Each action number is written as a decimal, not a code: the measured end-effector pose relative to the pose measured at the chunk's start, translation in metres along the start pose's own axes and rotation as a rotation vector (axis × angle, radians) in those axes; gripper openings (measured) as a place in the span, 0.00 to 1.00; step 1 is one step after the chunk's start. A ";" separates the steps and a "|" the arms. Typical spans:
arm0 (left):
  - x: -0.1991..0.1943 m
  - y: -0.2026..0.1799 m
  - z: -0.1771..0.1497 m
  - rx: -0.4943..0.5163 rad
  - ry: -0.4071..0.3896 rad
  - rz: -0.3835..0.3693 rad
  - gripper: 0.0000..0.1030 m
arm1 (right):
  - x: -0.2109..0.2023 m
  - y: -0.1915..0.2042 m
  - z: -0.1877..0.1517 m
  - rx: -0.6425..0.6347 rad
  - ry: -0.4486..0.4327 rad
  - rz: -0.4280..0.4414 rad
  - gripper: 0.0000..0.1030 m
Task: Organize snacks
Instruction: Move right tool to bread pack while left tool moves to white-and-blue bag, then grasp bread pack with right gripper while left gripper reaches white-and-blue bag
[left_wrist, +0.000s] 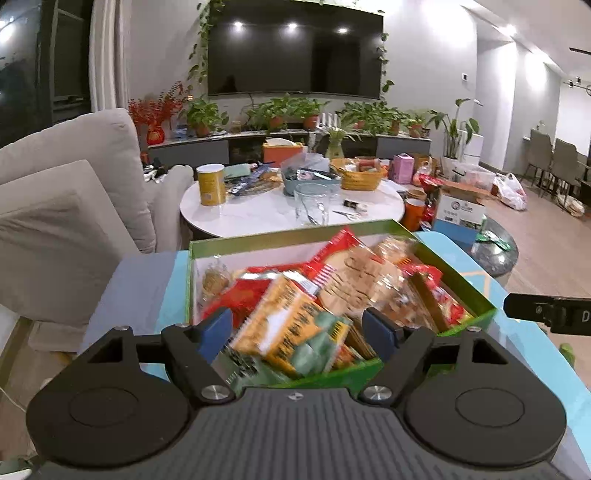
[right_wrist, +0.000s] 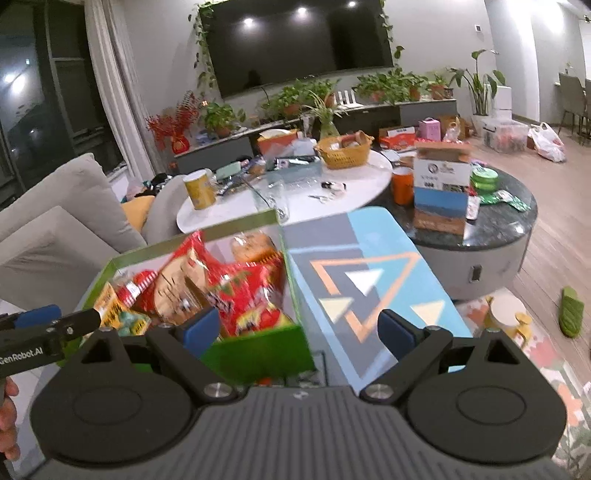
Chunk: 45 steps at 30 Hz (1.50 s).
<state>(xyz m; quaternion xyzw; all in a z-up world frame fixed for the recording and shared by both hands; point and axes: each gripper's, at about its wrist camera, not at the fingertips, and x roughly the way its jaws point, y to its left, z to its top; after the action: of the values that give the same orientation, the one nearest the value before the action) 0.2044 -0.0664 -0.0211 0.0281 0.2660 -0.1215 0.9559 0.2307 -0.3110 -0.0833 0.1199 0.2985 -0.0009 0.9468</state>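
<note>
The left gripper (left_wrist: 299, 328) stands wide open just over the near end of the green box (left_wrist: 469, 291), its blue pads apart on either side of an orange-and-green snack packet (left_wrist: 295, 332) without pressing on it, so it holds nothing. The right gripper (right_wrist: 295, 332) is likewise spread wide and empty, straddling the near right corner of the green box (right_wrist: 258, 354), one pad over the snacks and the other over the patterned blue surface (right_wrist: 369, 266) the box rests on. Inside the box, from the near end back, lie that orange-and-green packet, a clear bag of round biscuits (left_wrist: 354, 280) towards the middle, red crinkly packets (right_wrist: 243, 295) along the right side, and a small clear bag of cookies (left_wrist: 212, 280) in the far left corner. All of these look light, soft and slippery: film wrappers that will crumple and slide, with brittle contents inside the biscuit bags. They are probably best pinched by a sealed edge or a corner, with modest closing, not squeezed across the middle where the biscuits would crack. The box itself looks like stiff card, best taken by its wall. Beyond the box stands a white round tabletop (left_wrist: 266, 214) carrying a yellow canister (left_wrist: 211, 184), a glass jar (left_wrist: 313, 203) and a woven basket (left_wrist: 360, 177).
</note>
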 end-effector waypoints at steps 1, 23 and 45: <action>-0.002 -0.003 -0.001 0.004 0.000 -0.004 0.73 | -0.002 -0.002 -0.003 -0.001 0.005 -0.002 0.60; 0.020 -0.112 -0.048 0.206 0.158 -0.192 0.73 | -0.027 -0.075 -0.043 0.035 0.037 -0.075 0.60; 0.007 -0.084 -0.051 0.091 0.157 -0.220 0.40 | -0.030 -0.039 -0.082 -0.370 0.147 0.011 0.60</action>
<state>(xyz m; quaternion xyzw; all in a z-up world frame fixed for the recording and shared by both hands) 0.1634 -0.1429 -0.0673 0.0516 0.3357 -0.2350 0.9107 0.1567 -0.3328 -0.1399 -0.0546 0.3611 0.0679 0.9284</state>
